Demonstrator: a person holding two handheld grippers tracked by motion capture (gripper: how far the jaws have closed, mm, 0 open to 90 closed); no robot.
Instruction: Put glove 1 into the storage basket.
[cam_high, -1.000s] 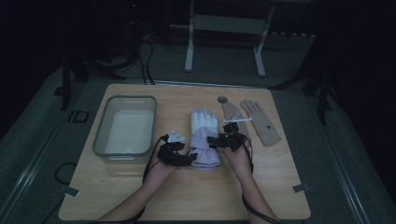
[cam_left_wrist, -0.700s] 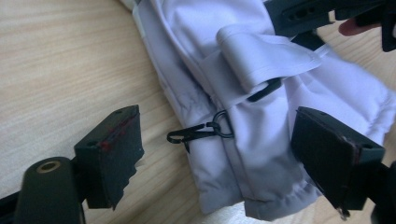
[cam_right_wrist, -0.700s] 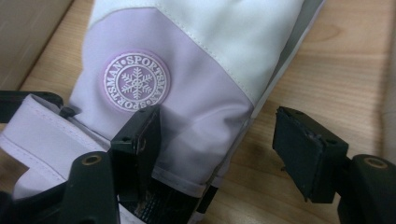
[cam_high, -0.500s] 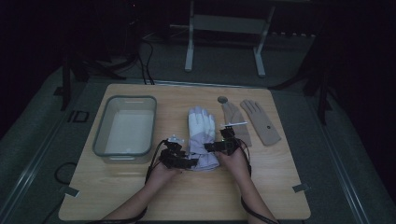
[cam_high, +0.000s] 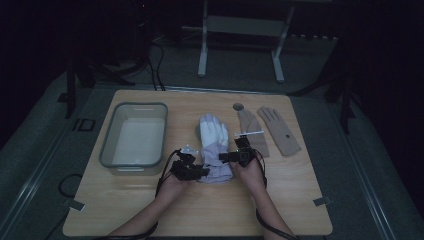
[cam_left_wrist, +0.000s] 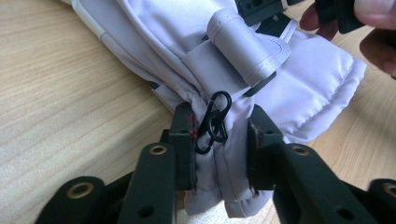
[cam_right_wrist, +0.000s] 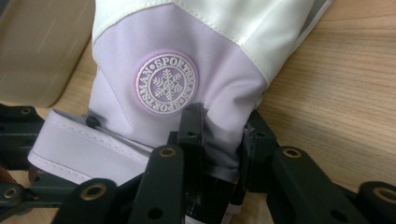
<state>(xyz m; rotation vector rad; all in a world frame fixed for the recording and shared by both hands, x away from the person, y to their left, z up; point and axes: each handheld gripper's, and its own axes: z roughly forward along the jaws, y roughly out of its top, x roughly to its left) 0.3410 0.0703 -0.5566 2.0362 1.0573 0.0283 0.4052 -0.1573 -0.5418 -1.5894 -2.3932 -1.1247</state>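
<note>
- Centre of the high view: a white and lilac ski glove (cam_high: 214, 147) lies flat on the wooden table (cam_high: 295, 195), fingers toward the top of the frame, cuff toward the person's hands at the bottom.
- The left gripper (cam_high: 196, 171) sits at the cuff's left edge and the right gripper (cam_high: 229, 156) at its right edge. A second ago both stood beside the cuff with jaws spread; since then the hands have barely shifted.
- Both sets of jaws have just been closing, and fabric now sits between them.
- In the left gripper view, the left gripper (cam_left_wrist: 219, 140) pinches a bunched fold of the cuff, a small black clip (cam_left_wrist: 212, 122) lying between the pads; a grey strap roll (cam_left_wrist: 243, 44) rests higher on the glove.
- In the right gripper view, the right gripper (cam_right_wrist: 219, 135) nips the lilac cuff just below a round snowflake badge (cam_right_wrist: 166, 84).
- Left of centre in the high view, a grey plastic tub (cam_high: 108, 150) stands near the glove.
- To the upper right, a pair of tan gloves (cam_high: 270, 131) lies flat, unmoved from the earlier pictures.
</note>
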